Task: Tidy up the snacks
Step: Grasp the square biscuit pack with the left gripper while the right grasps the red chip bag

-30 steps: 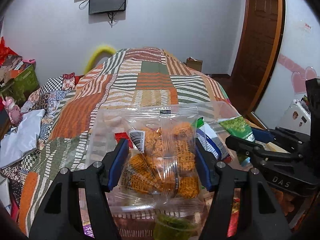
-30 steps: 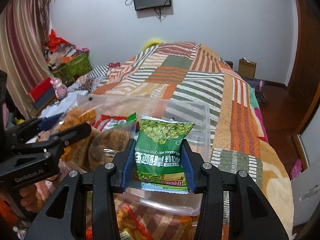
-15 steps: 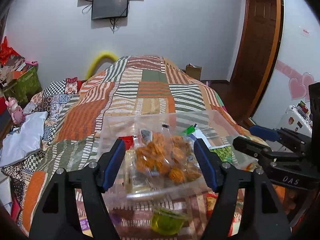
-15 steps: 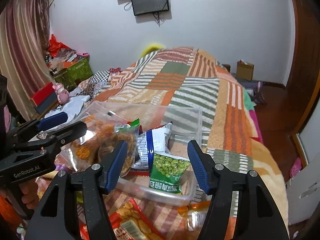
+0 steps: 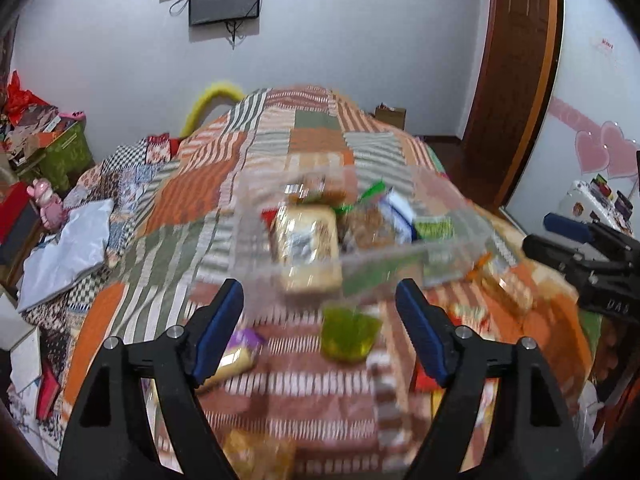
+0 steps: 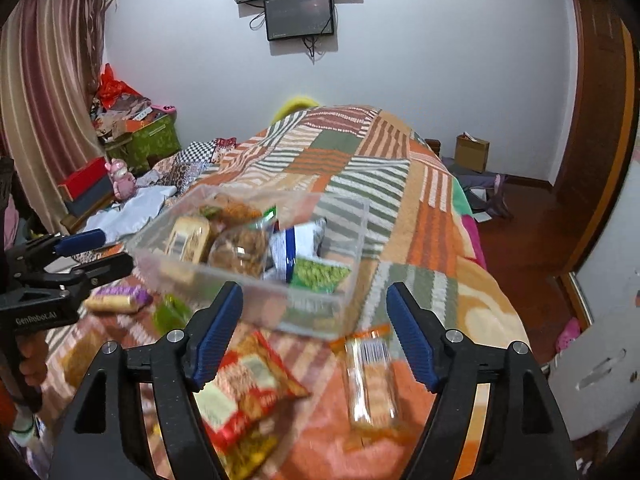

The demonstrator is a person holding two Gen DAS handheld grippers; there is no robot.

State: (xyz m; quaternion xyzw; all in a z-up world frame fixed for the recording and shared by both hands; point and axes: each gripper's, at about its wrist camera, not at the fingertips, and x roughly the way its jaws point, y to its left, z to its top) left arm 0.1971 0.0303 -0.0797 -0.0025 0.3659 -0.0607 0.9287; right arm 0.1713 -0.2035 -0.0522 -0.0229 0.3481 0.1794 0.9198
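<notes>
A clear plastic bin [image 6: 160, 264] sits on the patchwork bedspread and holds several snack packs, among them a green pea pack [image 6: 318, 274] and a bag of orange snacks [image 6: 240, 246]. The bin also shows, blurred, in the left wrist view [image 5: 452, 248]. My left gripper [image 5: 320, 320] is open and empty, pulled back from the bin. My right gripper [image 6: 314, 330] is open and empty, just short of the bin. Loose on the bed lie a red-and-yellow pack [image 6: 244, 388], a clear-wrapped bar [image 6: 370, 376], a green jelly cup [image 5: 350, 332] and a purple-ended pack [image 5: 236, 354].
The bedspread [image 6: 360, 168] runs back to a white wall with a screen [image 6: 300, 16]. Boxes, a pink toy [image 6: 120, 178] and clutter stand left of the bed. A wooden door [image 5: 516, 80] and bare floor are on the right. The other gripper [image 6: 60, 276] shows at left.
Both grippers let go of their packs into the bin, opened wide and drew back toward me. The orange snack bag and the green pea pack now lie in the bin.
</notes>
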